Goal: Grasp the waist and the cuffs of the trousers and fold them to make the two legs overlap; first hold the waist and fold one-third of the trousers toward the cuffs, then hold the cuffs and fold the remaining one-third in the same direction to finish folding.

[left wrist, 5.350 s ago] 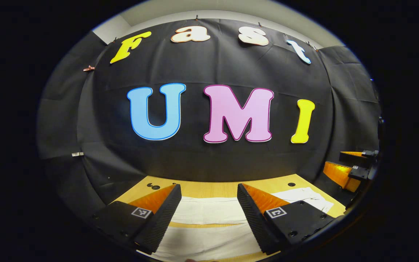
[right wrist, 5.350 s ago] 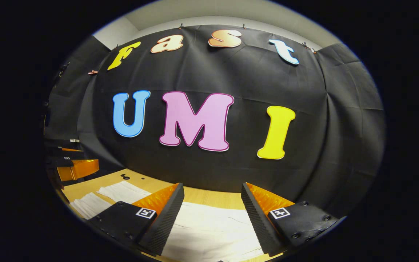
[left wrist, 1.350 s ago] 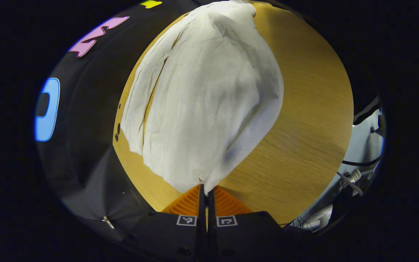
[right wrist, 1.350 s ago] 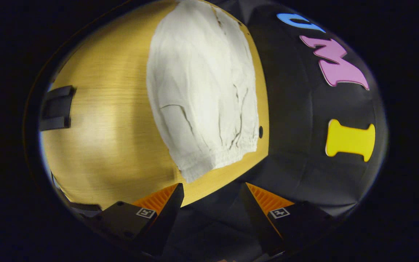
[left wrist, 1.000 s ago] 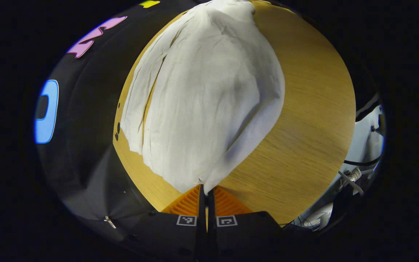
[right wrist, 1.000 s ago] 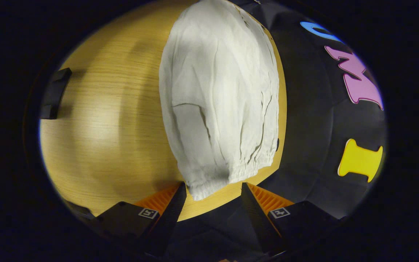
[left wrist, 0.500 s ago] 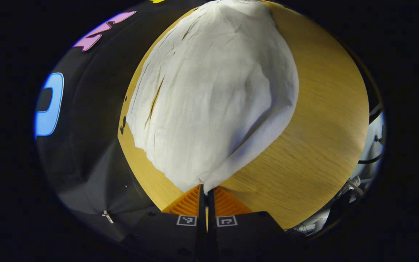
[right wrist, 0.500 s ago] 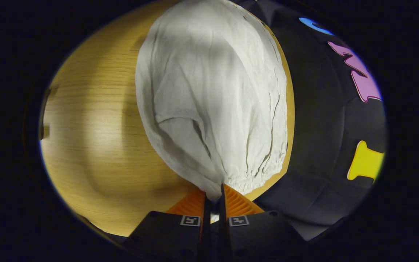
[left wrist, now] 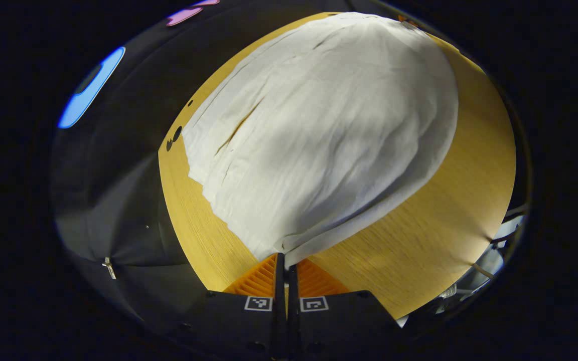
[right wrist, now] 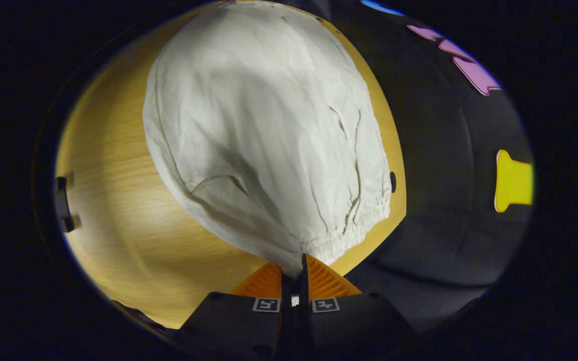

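Left gripper view: the left tongs [left wrist: 285, 258] pinch a cuff corner of the white trousers [left wrist: 319, 130], which spread away over the wooden counter [left wrist: 449, 220], with dark holes [left wrist: 172, 138] near its far edge. Right gripper view: the right tongs [right wrist: 296, 261] clamp the gathered waist [right wrist: 339, 235]; a black bracket [right wrist: 62, 203] sits at the counter's edge.

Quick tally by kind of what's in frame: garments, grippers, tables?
Trousers: 1, white
Grippers: 2, left gripper and right gripper, each shut on the trousers
Table: 1, wood
Total: 4
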The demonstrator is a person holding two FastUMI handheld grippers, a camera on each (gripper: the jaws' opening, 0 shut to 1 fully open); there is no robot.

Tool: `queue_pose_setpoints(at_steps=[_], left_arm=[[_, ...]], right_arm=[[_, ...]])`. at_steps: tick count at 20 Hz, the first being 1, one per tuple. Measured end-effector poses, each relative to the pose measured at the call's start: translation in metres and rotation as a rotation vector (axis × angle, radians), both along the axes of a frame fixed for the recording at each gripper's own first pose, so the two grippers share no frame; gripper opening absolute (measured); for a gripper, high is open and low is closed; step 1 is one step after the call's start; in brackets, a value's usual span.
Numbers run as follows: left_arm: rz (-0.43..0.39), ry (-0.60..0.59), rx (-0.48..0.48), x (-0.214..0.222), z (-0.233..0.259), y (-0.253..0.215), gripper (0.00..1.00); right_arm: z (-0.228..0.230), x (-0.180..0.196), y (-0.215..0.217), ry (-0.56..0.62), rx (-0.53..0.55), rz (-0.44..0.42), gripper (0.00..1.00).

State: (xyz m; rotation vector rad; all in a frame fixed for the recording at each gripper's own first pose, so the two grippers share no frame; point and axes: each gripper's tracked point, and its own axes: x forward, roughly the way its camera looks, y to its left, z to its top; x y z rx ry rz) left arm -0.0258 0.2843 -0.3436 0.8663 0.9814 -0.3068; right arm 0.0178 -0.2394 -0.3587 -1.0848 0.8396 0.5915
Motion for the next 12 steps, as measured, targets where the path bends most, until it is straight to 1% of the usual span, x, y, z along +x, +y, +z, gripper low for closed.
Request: queue_pose_setpoints(at_steps=[3, 5, 7, 10, 12], left_arm=[[0.103, -0.077, -0.087, 0.019, 0.027, -0.004, 0.05], [0.145, -0.121, -0.116, 0.032, 0.046, -0.004, 0.06], [0.174, -0.164, -0.138, 0.047, 0.067, -0.002, 0.06], [0.215, -0.233, -0.165, 0.084, 0.095, 0.003, 0.06], [0.228, -0.266, -0.178, 0.111, 0.111, 0.007, 0.06]], right_arm=[[0.034, 0.018, -0.001, -0.074, 0.075, -0.104, 0.08], [0.06, 0.036, 0.0, -0.124, 0.113, -0.158, 0.08], [0.081, 0.056, 0.001, -0.163, 0.164, -0.22, 0.08], [0.118, 0.086, 0.0, -0.23, 0.215, -0.289, 0.08], [0.137, 0.117, -0.001, -0.275, 0.248, -0.33, 0.08]])
